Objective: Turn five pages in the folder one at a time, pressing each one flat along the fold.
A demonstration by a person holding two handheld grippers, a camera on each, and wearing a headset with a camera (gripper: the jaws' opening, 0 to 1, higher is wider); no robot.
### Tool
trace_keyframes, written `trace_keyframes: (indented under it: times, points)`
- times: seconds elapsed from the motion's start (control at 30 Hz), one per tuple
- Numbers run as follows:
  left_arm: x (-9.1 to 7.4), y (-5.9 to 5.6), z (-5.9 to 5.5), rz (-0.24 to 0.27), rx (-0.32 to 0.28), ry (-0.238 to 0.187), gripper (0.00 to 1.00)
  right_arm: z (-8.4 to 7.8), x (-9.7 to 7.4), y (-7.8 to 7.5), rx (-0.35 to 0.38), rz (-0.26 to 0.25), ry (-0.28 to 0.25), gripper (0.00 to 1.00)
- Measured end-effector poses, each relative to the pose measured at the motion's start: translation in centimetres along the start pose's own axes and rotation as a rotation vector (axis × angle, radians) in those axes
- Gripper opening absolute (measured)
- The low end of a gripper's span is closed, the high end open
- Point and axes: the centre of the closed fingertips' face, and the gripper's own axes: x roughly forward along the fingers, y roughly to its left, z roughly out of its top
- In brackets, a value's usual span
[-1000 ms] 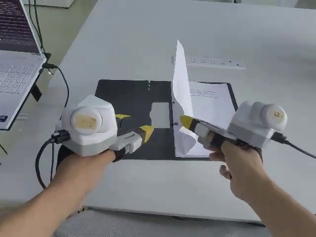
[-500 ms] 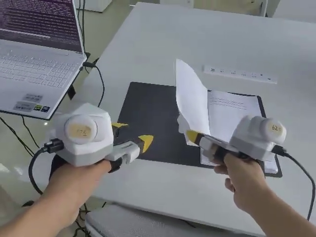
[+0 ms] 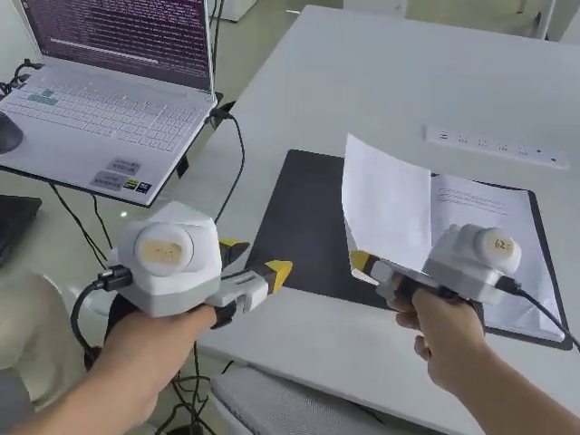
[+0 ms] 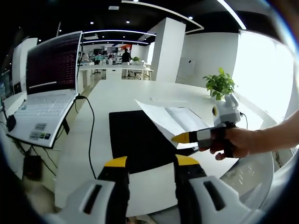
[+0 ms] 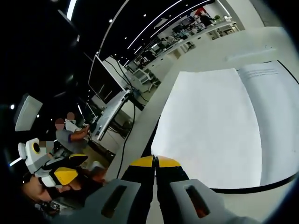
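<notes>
A black folder (image 3: 299, 213) lies open on the white table, with printed pages (image 3: 489, 213) stacked on its right half. One white page (image 3: 388, 204) stands lifted over the fold, bowed toward the left. My right gripper (image 3: 361, 262) is shut on that page's lower corner near the folder's front edge. In the right gripper view the jaws (image 5: 155, 161) meet on the page (image 5: 210, 126). My left gripper (image 3: 256, 258) hovers open at the table's front edge, left of the folder, with nothing in it. The left gripper view shows my left gripper (image 4: 151, 161) aimed at the folder's black left half (image 4: 133, 135).
An open laptop (image 3: 118, 82) sits on a stand off the table's left side, with cables (image 3: 231, 154) hanging beside it. A white power strip (image 3: 498, 147) lies behind the folder. A potted plant (image 4: 219, 84) stands far right. The table's front edge runs just under both grippers.
The head camera has swung left, bringing the laptop into view. The lifted page now leans and bows more toward the left, still held by my right gripper. My left gripper stays open.
</notes>
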Motion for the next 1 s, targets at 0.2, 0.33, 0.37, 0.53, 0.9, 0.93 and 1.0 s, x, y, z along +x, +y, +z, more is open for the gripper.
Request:
trace_keyframes:
  times: [0.2, 0.33, 0.37, 0.53, 0.9, 0.93, 1.0]
  points:
    - [-0.6, 0.6, -0.7, 0.003, -0.015, 0.007, 0.36, -1.1, 2.0, -0.6, 0.029, -0.012, 0.028, 0.0]
    - [-0.7, 0.8, -1.4, -0.002, -0.03, 0.021, 0.35, -2.1, 2.8, -1.3, 0.042, -0.028, 0.056, 0.0]
    - [-0.7, 0.8, -1.5, -0.001, -0.035, 0.023, 0.36, -2.3, 3.0, -1.5, 0.04, -0.035, 0.059, 0.0]
    - [-0.4, 0.7, -2.1, -0.007, -0.045, 0.032, 0.35, -3.7, 3.8, -2.3, 0.068, -0.051, 0.103, 0.0]
    - [0.6, 0.6, -2.7, -0.012, -0.054, 0.052, 0.35, -6.0, 4.1, -2.0, 0.113, -0.029, 0.164, 0.07]
    - [0.7, 0.6, -2.7, -0.012, -0.056, 0.052, 0.35, -6.0, 4.0, -1.9, 0.114, -0.03, 0.16, 0.08]
    - [1.0, 0.6, -2.7, -0.013, -0.058, 0.053, 0.34, -6.1, 4.0, -1.5, 0.126, -0.014, 0.159, 0.07]
